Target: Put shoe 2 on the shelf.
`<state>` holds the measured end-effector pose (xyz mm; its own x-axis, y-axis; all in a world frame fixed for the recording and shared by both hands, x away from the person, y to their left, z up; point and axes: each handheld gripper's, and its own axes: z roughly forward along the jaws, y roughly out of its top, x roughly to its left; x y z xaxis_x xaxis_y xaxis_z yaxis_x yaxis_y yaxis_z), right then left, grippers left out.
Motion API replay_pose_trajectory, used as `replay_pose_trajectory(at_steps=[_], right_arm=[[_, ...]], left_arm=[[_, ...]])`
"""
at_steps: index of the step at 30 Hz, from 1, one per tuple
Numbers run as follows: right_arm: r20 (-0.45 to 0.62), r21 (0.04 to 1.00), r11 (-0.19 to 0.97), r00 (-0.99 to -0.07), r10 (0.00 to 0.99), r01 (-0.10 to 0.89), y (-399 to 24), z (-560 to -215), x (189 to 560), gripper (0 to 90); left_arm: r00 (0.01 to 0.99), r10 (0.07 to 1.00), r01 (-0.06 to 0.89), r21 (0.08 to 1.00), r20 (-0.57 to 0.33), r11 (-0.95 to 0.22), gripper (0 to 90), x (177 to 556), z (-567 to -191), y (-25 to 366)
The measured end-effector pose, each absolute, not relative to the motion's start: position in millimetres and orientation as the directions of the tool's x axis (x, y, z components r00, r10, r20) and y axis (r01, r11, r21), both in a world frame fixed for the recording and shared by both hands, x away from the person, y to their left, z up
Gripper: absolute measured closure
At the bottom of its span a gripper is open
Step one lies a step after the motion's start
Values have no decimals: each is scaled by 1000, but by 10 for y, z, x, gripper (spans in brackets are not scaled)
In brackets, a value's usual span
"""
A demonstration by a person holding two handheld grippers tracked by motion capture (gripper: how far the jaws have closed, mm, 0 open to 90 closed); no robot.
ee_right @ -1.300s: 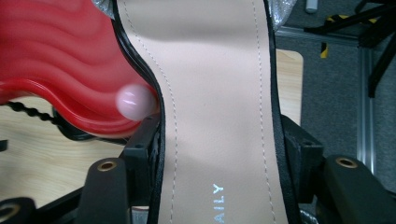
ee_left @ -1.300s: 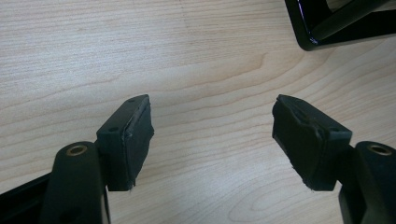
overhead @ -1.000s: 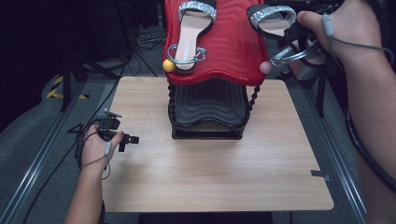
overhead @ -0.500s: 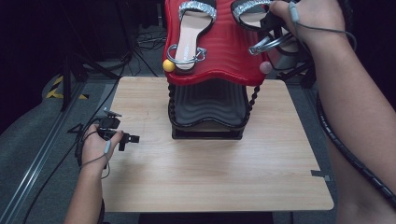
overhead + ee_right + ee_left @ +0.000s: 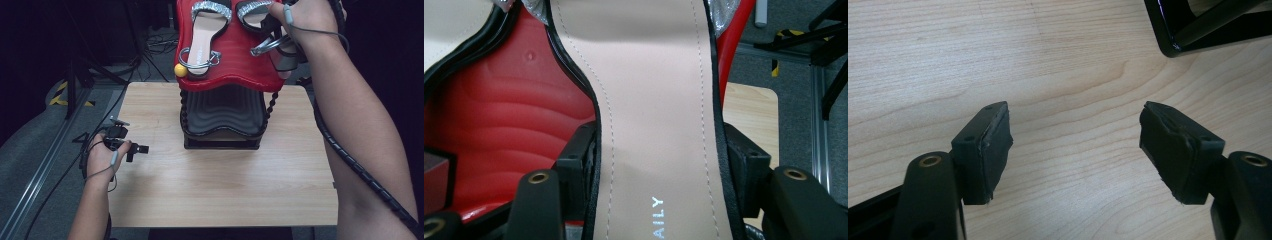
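While the right gripper (image 5: pixel 659 165) pinches the right sandal (image 5: pixel 654 100) across its insole, that sandal sits on the red tray (image 5: pixel 235 60) topping the black rack (image 5: pixel 222 120) | second sandal (image 5: pixel 205 30) beside it on tray | left gripper (image 5: pixel 1075 145) spread wide, nothing between, over table (image 5: pixel 225 185) left of rack

High view overlooks table (image 5: pixel 220 185); gripper views close: tabletop, sandal (image 5: pixel 654 100).
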<state>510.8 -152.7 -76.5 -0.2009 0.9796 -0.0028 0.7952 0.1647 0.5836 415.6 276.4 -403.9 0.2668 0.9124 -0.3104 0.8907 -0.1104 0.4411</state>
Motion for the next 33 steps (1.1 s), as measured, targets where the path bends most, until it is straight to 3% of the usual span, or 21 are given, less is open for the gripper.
replay_pose_trajectory(at_steps=[33], right_arm=[[19,548,109,-142,990,830,-1293,-1090,5317,422]], left_arm=[[255,914,897,431,-315,-102,294,4138,-4082,2794]])
